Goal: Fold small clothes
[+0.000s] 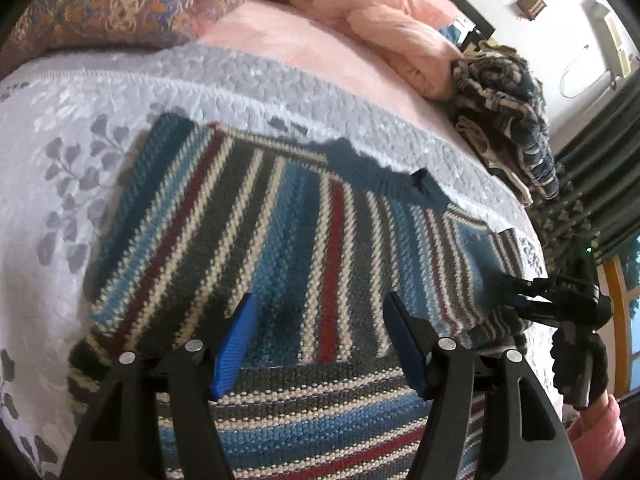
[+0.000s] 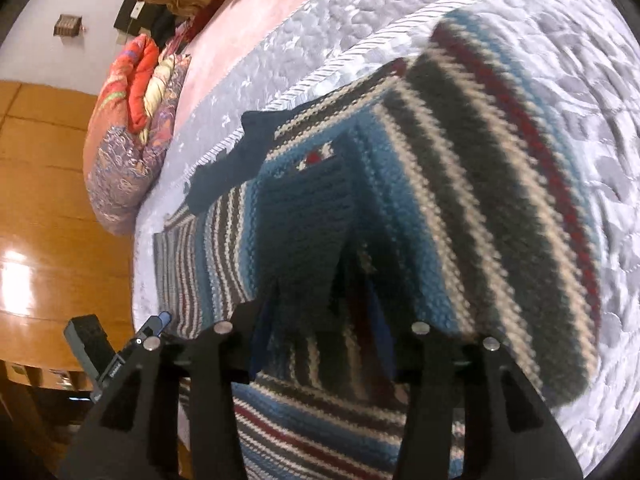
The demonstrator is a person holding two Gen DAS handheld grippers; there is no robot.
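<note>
A striped knitted sweater point(image 1: 280, 232) lies spread on a pale grey quilted bedspread point(image 1: 60, 168), its bands running teal, dark grey, cream and red. Everything else sits in relation to this sweater.

The left gripper point(image 1: 320, 344) hovers over the sweater's near part with its 2 blue-padded fingers point(image 1: 236, 344) spread wide apart – nothing is between them, and knit shows in the gap. Just below the fingers a sleeve or folded part crosses the sweater with its stripes running sideways.

At the sweater's right edge, seen from the left wrist camera, the right gripper point(image 1: 516, 296) has its dark tips drawn close together at the knit, where the fabric bunches. A gloved hand point(image 1: 580, 360) holds that gripper, with a pink sleeve point(image 1: 600, 428) behind it. From the right wrist camera, the right gripper point(image 2: 332, 312) has a raised fold of the sweater point(image 2: 400, 208) draped over and between its fingers – it is clenched on the fabric, which tents up and hides the pads.

Beyond the sweater's far edge lie a pink blanket point(image 1: 280, 40) and a paisley-patterned quilt point(image 1: 112, 4). Past the sweater's far right corner sits a heap of dark patterned cloth point(image 1: 504, 112).
</note>
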